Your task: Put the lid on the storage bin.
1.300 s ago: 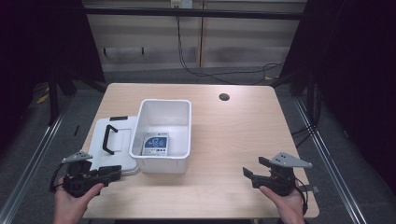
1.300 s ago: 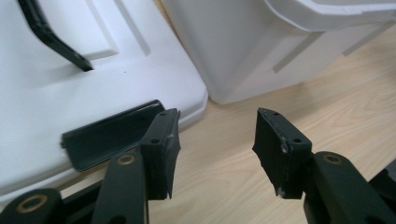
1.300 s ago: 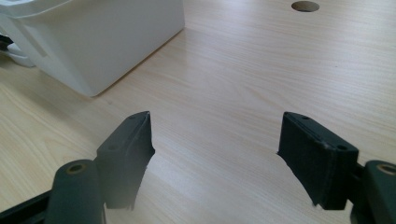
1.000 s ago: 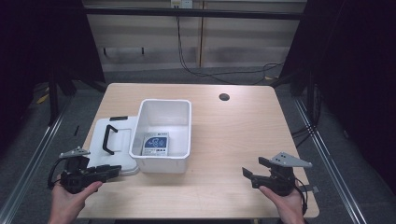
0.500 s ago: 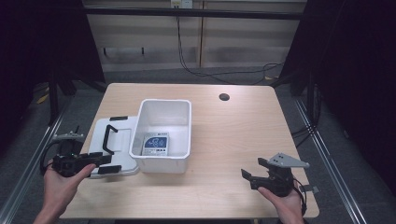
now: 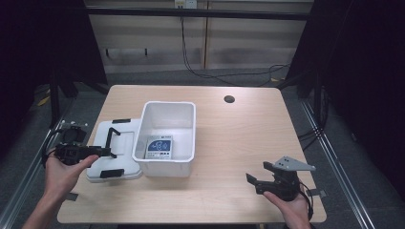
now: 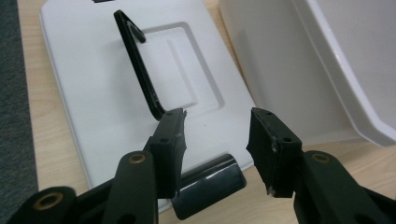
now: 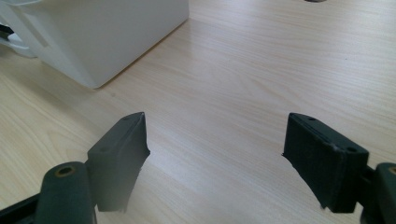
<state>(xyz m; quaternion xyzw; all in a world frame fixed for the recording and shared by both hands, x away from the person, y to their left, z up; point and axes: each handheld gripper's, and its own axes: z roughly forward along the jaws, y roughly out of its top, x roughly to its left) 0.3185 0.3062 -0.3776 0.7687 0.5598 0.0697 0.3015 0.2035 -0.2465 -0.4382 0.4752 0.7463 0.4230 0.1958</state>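
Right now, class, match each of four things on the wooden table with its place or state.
1 white plastic lid
2 white plastic tub
3 blue-and-white packet
4 right gripper

a lies inside the tub
b open over bare wood
c stands mid-table, uncovered
d lies flat left of the tub, black handle up

Pairs: 1-d, 2-c, 3-a, 4-b

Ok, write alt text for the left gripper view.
The left gripper, jaws apart with nothing between them, hovers over a white lid lying flat on the wooden table, near the lid's raised black handle. The white bin stands to the right.
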